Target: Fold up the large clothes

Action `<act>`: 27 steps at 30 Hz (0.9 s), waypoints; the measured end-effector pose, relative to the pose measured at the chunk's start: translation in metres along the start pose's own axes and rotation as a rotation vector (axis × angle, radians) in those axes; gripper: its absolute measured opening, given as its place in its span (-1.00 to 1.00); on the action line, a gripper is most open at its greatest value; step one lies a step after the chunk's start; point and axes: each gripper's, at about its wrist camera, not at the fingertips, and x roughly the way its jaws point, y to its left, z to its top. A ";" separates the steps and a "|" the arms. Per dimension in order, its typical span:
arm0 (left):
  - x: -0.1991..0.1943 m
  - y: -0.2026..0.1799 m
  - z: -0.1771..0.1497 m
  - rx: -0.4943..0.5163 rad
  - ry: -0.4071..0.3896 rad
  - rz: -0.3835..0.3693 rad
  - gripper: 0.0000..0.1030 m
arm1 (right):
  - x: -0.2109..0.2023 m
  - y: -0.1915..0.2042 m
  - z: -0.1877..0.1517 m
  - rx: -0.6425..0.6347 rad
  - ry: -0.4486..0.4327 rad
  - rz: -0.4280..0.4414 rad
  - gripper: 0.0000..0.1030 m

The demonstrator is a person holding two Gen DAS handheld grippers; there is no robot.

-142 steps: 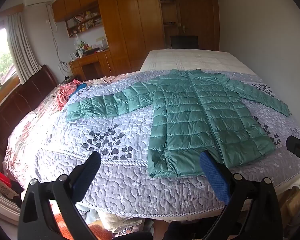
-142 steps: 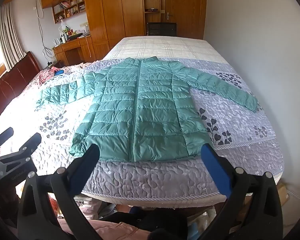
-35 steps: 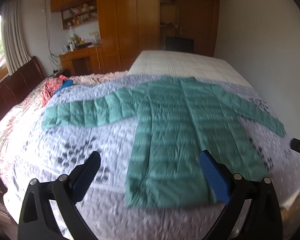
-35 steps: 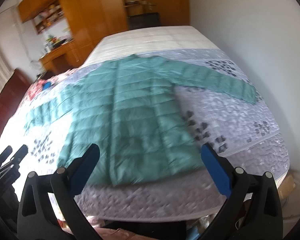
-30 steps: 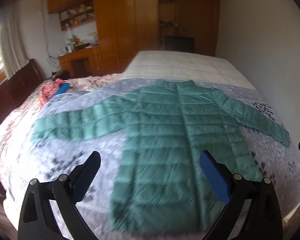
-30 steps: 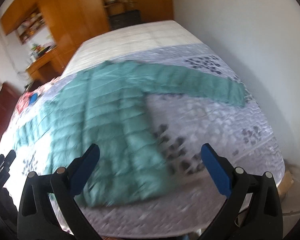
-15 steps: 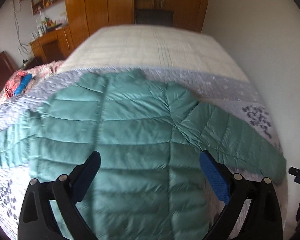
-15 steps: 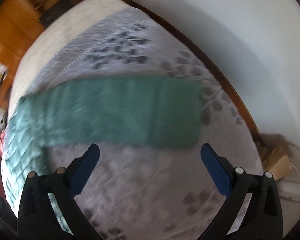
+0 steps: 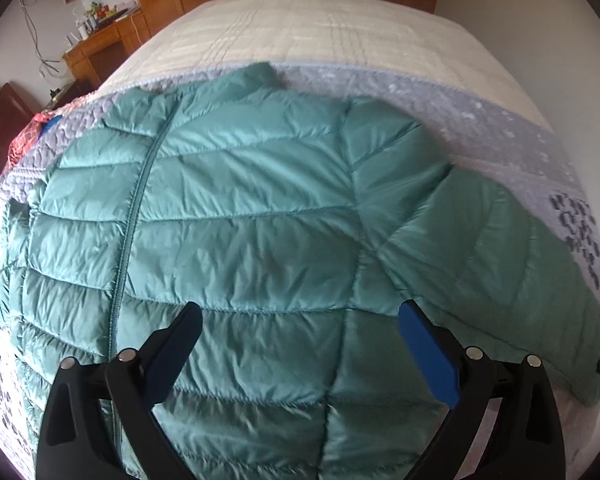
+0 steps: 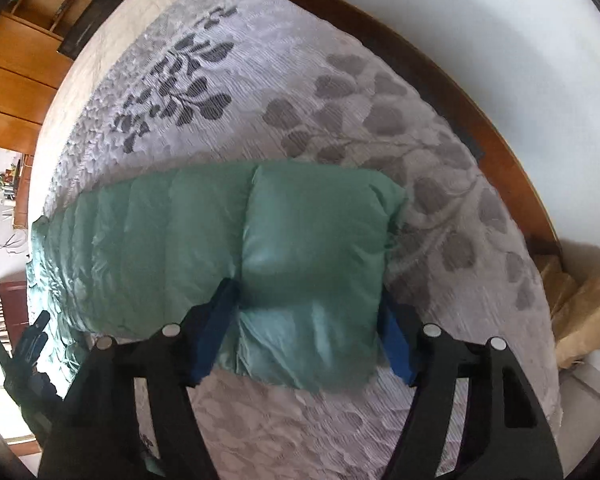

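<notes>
Lying between the right gripper (image 10: 306, 334)'s just-narrowed fingers (image 10: 216, 330), one green jacket (image 9: 240, 220)'s cuff; left gripper (image 9: 300, 340) wide above its chest

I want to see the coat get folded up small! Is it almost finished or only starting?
Only starting. Done: the green jacket lies spread flat, zipped, on the bed quilt. In hand: the right gripper has its jaws, which have just been closing, around the cuff end of the sleeve; the left gripper hangs open over the jacket's chest. Left: no fold shows yet, so both sleeves and the body.
</notes>
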 end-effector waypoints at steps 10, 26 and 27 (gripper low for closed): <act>0.020 0.012 -0.013 0.038 0.019 -0.024 0.77 | -0.021 0.046 0.016 -0.032 -0.100 0.159 -0.83; -0.030 0.078 -0.014 0.019 -0.054 -0.055 0.76 | -0.034 0.297 -0.014 -0.554 -0.060 0.498 -0.84; -0.031 0.084 -0.014 0.012 -0.057 -0.052 0.76 | -0.029 0.310 -0.016 -0.573 -0.045 0.497 -0.84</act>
